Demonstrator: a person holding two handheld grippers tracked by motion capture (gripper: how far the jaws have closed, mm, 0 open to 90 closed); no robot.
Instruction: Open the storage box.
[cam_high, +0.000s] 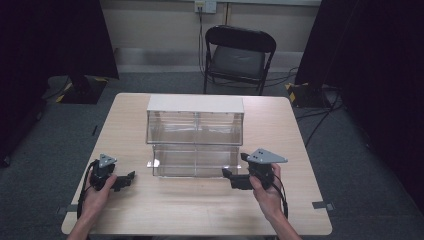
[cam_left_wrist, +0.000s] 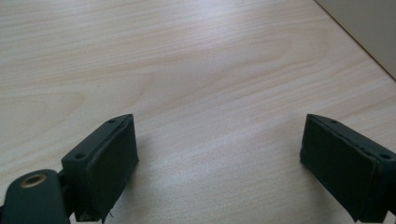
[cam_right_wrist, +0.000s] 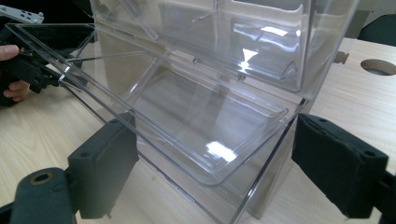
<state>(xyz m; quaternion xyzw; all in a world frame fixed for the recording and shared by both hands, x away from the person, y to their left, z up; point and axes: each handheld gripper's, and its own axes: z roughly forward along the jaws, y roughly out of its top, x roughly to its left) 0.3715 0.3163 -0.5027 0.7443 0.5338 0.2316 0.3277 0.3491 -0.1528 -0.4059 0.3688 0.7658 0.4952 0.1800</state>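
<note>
A clear plastic bin (cam_high: 195, 135) with a white top stands in the middle of the wooden table (cam_high: 200, 210). Its lower front flap (cam_right_wrist: 187, 116) is swung open. My right gripper (cam_high: 229, 176) is at the bin's front right corner, open, its jaws standing on either side of the flap's corner in the right gripper view (cam_right_wrist: 215, 163). My left gripper (cam_high: 131, 177) rests near the table's front left, a short way left of the bin, open over bare wood (cam_left_wrist: 219, 149) with nothing between its jaws. A hand holds each gripper.
A black folding chair (cam_high: 239, 55) stands behind the table. Dark curtains hang at both sides. A round hole (cam_right_wrist: 378, 66) is cut in the tabletop beyond the bin. Cables lie on the grey floor at the right (cam_high: 320, 117).
</note>
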